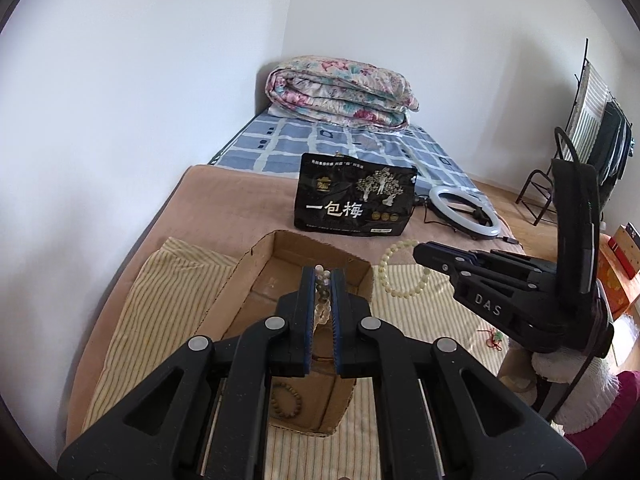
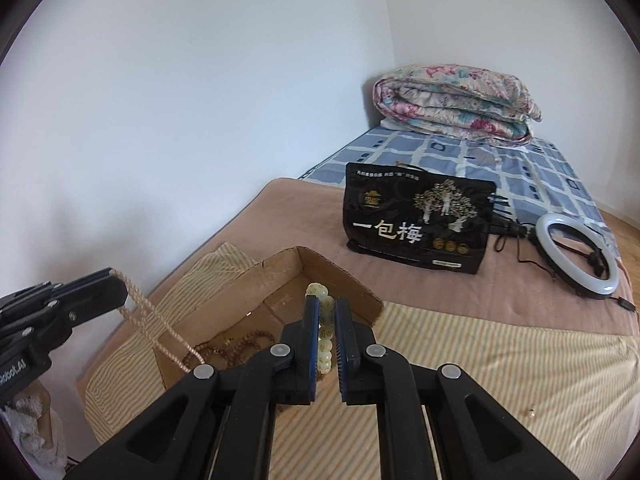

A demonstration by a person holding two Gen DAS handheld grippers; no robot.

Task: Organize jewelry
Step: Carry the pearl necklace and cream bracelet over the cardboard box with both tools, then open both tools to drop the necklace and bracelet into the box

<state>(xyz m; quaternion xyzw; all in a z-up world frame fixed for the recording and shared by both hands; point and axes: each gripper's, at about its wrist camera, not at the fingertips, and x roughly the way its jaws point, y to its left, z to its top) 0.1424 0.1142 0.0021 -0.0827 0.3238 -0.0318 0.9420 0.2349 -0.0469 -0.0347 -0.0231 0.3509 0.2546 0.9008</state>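
Left wrist view shows the left gripper (image 1: 323,300) nearly closed on a strand of pale and dark beads (image 1: 322,294), which stands upright between its blue-lined pads and hangs directly above the open cardboard box (image 1: 362,270) lying on a striped cloth (image 1: 160,320) on the bed (image 1: 240,200). A dark wooden bead bracelet (image 1: 286,400) already rests on the box floor near its close end. To the right, the right gripper (image 1: 418,250) holds a pale green bead bracelet (image 1: 394,272), the loop dangling beside the box's right wall, outside it and above the striped cloth. Right wrist view confirms that grip: the right gripper (image 2: 327,328) is pinched to a narrow gap on the pale green bead bracelet (image 2: 325,332), whose string of beads runs lengthwise along the fingers, with the cardboard box (image 2: 280,272) lying ahead and to the left. From this angle the left gripper (image 2: 120,286) trails a cord-like length of its strand of pale and dark beads (image 2: 156,332) down toward the box, where brown beads (image 2: 240,344) lie heaped. The left gripper appears the better placed to drop its load, since the box sits straight below it; the right would need to travel leftward over the wall first. A black snack bag (image 1: 354,196) and a ring light (image 1: 464,210) sit well behind on the bed.
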